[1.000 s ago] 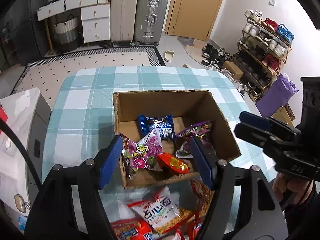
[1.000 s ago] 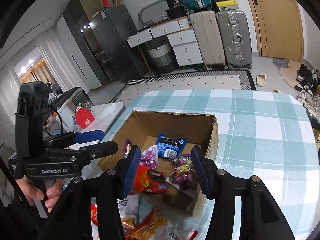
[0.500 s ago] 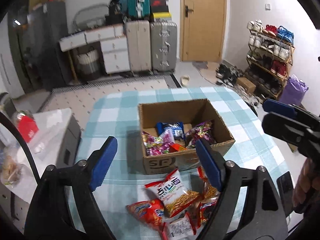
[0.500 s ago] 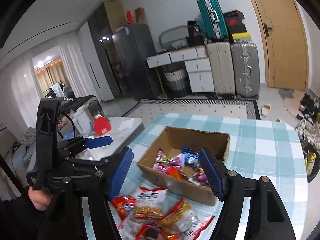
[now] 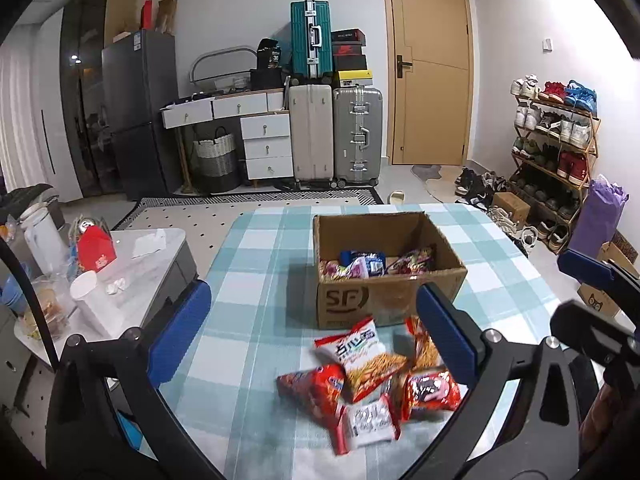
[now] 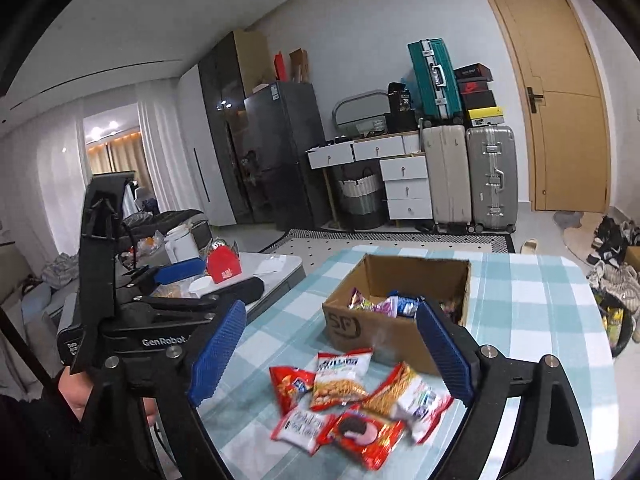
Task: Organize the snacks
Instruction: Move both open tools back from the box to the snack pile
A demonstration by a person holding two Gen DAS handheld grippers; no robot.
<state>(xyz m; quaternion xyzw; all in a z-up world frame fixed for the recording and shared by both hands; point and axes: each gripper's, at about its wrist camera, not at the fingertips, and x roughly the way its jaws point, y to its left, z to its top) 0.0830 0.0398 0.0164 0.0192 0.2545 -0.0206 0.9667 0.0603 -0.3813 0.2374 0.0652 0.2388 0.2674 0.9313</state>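
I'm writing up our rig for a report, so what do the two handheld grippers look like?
Both are black handheld frames with two fingers carrying ribbed blue pads. The left gripper has white GenRobot lettering on its side and a thin black cable running past it. The right gripper shows silver bolts on its finger arms. A dark sleeve covers the left wrist.

Looked forward and slightly down along each gripper's fingers — left view nearly square to the cardboard box (image 5: 390, 280) front, right view from farther right, angled across its corner. Hung back above the checked table (image 5: 256, 264) near edge. Shared box, loose snack packets (image 6: 344, 396), suitcases, door — plus each other's gripper at frame edge.
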